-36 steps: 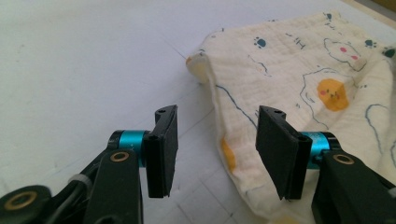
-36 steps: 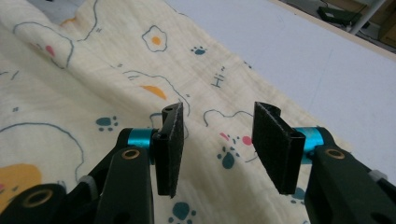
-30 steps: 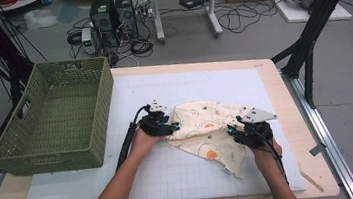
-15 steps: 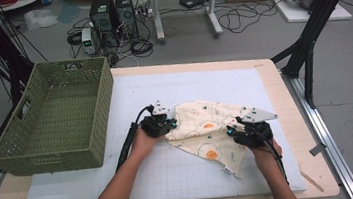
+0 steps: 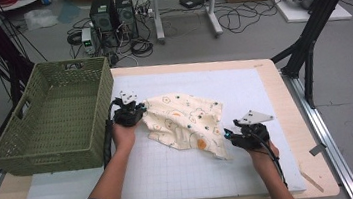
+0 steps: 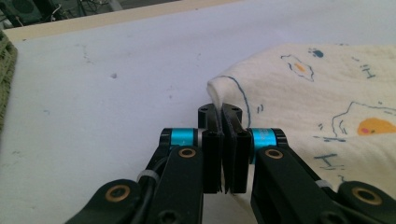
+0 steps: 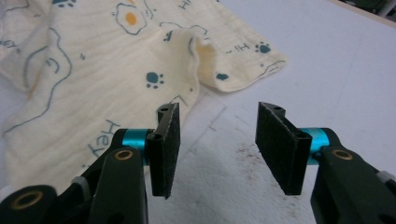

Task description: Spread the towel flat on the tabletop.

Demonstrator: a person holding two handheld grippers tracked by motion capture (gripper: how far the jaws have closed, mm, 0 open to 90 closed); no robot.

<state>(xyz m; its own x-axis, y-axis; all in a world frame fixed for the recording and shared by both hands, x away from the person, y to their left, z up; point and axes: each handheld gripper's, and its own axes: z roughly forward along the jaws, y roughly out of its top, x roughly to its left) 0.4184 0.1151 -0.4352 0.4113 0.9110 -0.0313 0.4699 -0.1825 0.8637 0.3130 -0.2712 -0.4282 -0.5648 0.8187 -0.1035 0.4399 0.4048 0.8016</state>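
A cream cloth (image 5: 182, 121) printed with eggs, paw marks and blue lettering lies rumpled on the white mat. My left gripper (image 5: 133, 109) is at its left edge and shut on a raised fold of the cloth (image 6: 327, 88), with the fabric pinched between the left gripper's (image 6: 225, 114) jaws. My right gripper (image 5: 231, 136) sits at the cloth's near right corner. In the right gripper view, the right gripper (image 7: 217, 126) is open with bare mat between its pads, and the cloth (image 7: 93, 79) lies just ahead and to the left.
A green woven basket (image 5: 28, 141) stands on the table's left side, close to my left hand. The white grid mat (image 5: 172, 170) covers most of the wooden table (image 5: 285, 97). Cables and computer towers lie on the floor beyond the far edge.
My left gripper has moved left and away towards the basket, dragging the cloth with it. The cloth now lies left of the right gripper, which has stayed about where it was.
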